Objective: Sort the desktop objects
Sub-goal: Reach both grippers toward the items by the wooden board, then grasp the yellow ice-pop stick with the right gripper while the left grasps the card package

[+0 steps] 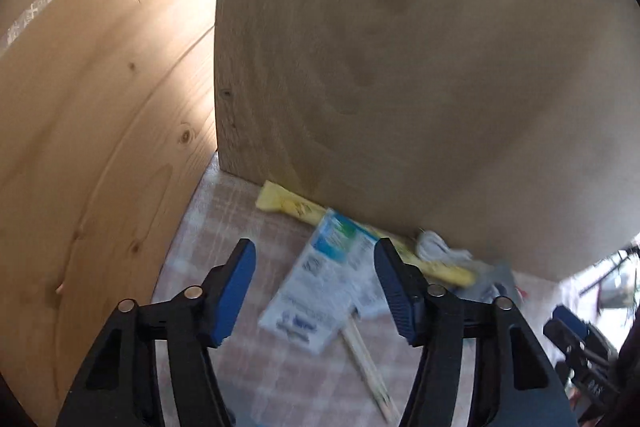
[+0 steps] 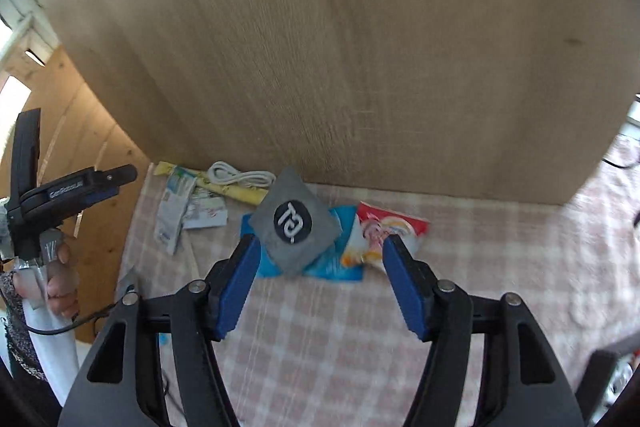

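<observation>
My left gripper (image 1: pixel 315 291) stands open just above a white and blue printed packet (image 1: pixel 320 291), which lies flat on the checked cloth (image 1: pixel 280 379); nothing is between the pads. A yellow packet (image 1: pixel 288 205) and a crumpled white thing (image 1: pixel 434 247) lie along the board behind it. My right gripper (image 2: pixel 320 287) stands open over the cloth, just short of a grey square pouch (image 2: pixel 296 225) with a black round logo. That pouch rests on a blue packet (image 2: pixel 332 267), beside a red and white snack bag (image 2: pixel 384 231). A coiled white cable (image 2: pixel 240 179) lies further back.
A tall upright wooden board (image 2: pixel 320 47) closes off the back of the table. A pine panel (image 1: pixel 100 127) walls the left side. A wooden stick (image 1: pixel 368 367) lies on the cloth near the left gripper. A hand holding the left gripper's handle (image 2: pixel 52 187) shows at the right view's left edge.
</observation>
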Motion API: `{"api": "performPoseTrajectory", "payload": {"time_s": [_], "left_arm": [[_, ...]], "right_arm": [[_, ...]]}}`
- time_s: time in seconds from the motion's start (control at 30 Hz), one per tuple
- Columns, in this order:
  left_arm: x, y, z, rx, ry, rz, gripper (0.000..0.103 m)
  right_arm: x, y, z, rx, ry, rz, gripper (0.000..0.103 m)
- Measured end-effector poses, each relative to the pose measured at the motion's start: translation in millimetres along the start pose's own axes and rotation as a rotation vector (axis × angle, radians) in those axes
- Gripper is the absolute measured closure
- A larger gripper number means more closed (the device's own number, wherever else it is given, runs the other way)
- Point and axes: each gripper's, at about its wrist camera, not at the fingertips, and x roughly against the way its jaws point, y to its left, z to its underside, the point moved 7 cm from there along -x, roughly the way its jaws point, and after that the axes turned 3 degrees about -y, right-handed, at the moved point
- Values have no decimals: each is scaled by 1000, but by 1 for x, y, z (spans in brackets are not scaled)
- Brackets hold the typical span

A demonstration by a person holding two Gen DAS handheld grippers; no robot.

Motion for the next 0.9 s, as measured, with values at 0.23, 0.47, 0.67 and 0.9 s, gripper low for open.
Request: {"api": "performPoseTrajectory", "payload": {"time_s": [0.23,0.47,0.67,0.9], "left_arm": [[-34,22,-3,94,-5,11,45],[-48,16,14,92,-21,46,51],[-48,-7,38,101,-12,115,68],[-41,-73,98,-82,33,168,79]], "right_arm": [[-44,7,-12,10,18,-6,41],[-63,2,-16,0,20,0,41],[-76,-2,-9,-15,45,-10,50],[-69,-12,4,14,58,-1,61]]}}
